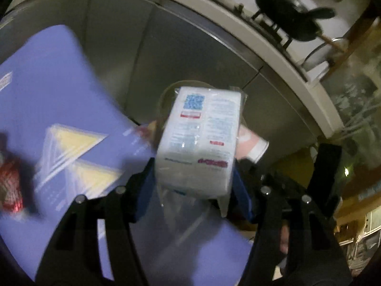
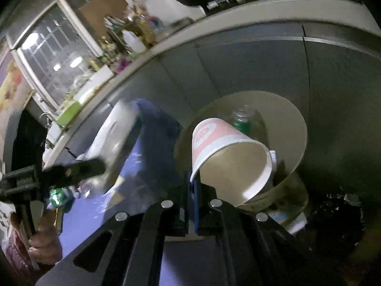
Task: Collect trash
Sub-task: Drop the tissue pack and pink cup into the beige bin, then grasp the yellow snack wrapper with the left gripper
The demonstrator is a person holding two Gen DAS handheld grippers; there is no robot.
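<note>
We hold two pieces of trash over the bin (image 2: 293, 119) at once. Our right gripper (image 2: 191, 186) has its jaws pressed nearly together on the wall of a pink paper cup (image 2: 219, 138), pinched by the rim so the cup hangs tipped on its side, its mouth toward 5 o'clock, directly above the bin's opening. A green bottle (image 2: 240, 119) already lies inside, at 12 o'clock from the cup.

Our left gripper (image 1: 195, 181) clamps a white tissue pack (image 1: 200, 138) by its lower end, jaws set apart by the pack's width, the loose plastic wrap trailing below. In the left view the pack points toward 12 o'clock, with the bin's rim and the cup peeking out behind it; we judge it is being carried to the same drop.

On the purple desk (image 1: 47, 76), at 9 o'clock from the pack, two clear triangular sandwich packs (image 1: 76, 147) and a red wrapper (image 1: 9, 186) still wait. Motion blur softens them. Holding each item at its edge looks meant to let it fall clear once the jaws part.
</note>
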